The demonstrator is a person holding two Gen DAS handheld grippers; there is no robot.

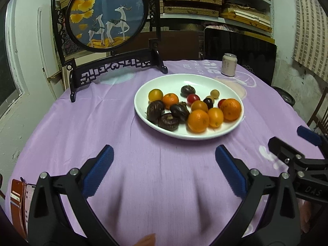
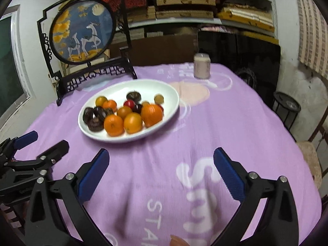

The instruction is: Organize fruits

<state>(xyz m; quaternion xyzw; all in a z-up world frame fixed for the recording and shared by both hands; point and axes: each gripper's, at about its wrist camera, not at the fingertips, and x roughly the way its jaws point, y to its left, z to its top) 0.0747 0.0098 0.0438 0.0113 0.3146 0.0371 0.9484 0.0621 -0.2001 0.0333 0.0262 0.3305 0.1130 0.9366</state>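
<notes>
While both grippers are hovering released over the purple tablecloth (image 1: 164,184), all fruit is sitting in the white plate (image 1: 205,82).

Going left to right in the left wrist view: deer screen (image 1: 107,14) is standing at the far left of the table; left gripper (image 1: 164,160) is facing the plate with jaws spread wide, holding nothing; dark water chestnuts (image 1: 164,113) are sitting on the plate's left side, yellow tomato (image 1: 155,95) behind them, red tomato (image 1: 193,98) mid-plate, oranges (image 1: 213,114) clustering on the right; can (image 1: 229,64) is standing past the plate's far right rim; right gripper (image 1: 291,137) is showing at the right edge, jaws apart, empty. Right wrist view is blurring slightly: right gripper (image 2: 161,160) is sitting right of the plate (image 2: 172,94), left gripper (image 2: 43,140) beside it.
</notes>
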